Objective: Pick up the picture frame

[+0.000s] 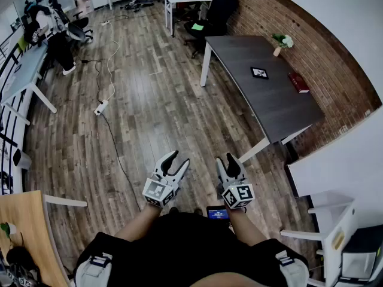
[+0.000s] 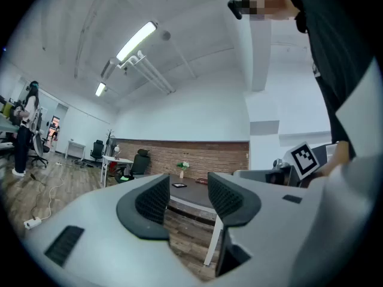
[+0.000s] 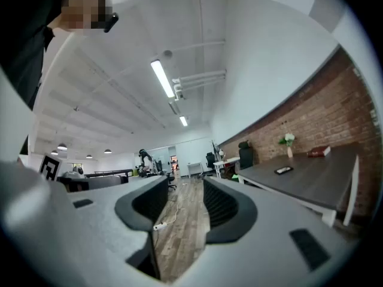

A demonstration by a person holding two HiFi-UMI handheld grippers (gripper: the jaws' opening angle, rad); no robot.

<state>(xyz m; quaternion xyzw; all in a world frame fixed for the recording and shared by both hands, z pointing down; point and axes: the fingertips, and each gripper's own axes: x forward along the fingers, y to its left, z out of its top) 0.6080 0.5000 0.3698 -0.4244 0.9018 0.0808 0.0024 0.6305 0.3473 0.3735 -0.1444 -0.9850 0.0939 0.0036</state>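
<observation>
The picture frame [image 1: 259, 73] is small, black-edged and lies flat on the dark grey table [image 1: 281, 106] far ahead at the right. It also shows small in the left gripper view as the frame [image 2: 179, 185] and in the right gripper view as the frame [image 3: 283, 170]. My left gripper [image 1: 177, 160] and right gripper [image 1: 227, 161] are held close to the body, well short of the table. Both stand open with nothing between their jaws, as the left gripper [image 2: 187, 197] and right gripper [image 3: 185, 203] views show.
On the table stand a small vase of flowers [image 1: 281, 42] and a red book [image 1: 298, 82]. A brick wall [image 1: 323, 46] runs behind it. A power strip [image 1: 100, 107] with cables lies on the wood floor. Black office chairs [image 1: 215, 14], white desks and a person [image 1: 51, 26] are farther off.
</observation>
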